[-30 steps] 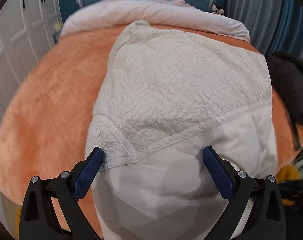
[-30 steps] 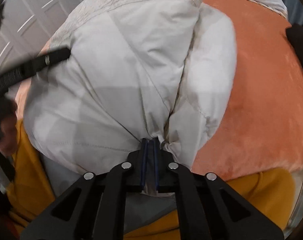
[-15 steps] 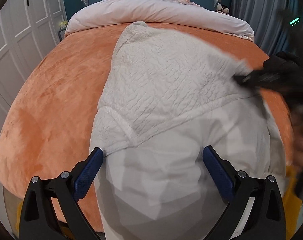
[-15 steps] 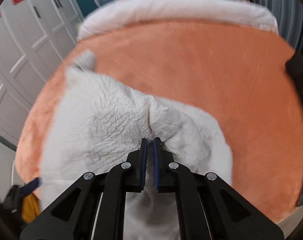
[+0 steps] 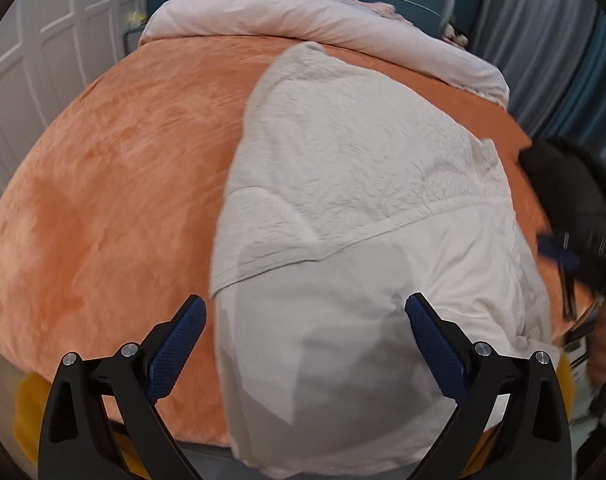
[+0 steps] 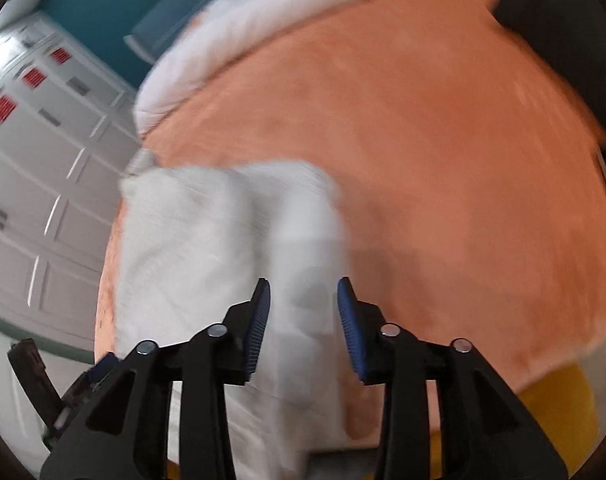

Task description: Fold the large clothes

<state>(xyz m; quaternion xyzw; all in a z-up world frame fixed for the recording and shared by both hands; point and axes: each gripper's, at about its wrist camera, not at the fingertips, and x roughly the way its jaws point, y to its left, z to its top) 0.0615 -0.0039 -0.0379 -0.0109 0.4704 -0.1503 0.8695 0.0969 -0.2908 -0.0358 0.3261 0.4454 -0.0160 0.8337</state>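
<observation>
A large white garment [image 5: 359,216] lies on the orange bedspread [image 5: 115,200], reaching from the near edge of the bed toward the far pillows. Its far half is crinkled, quilted cloth; its near half is smooth, thin fabric with soft creases, and a stitched hem runs between them. The bedspread looks plush and velvety. A pale pink duvet [image 5: 303,20] is rolled along the far side.

The left gripper [image 5: 303,332] has its jaws wide open over the smooth part, not pressing it. The right gripper [image 6: 303,320] has just been opening its jaws; the blurred white cloth is between them, but the pads do not pinch it.
</observation>
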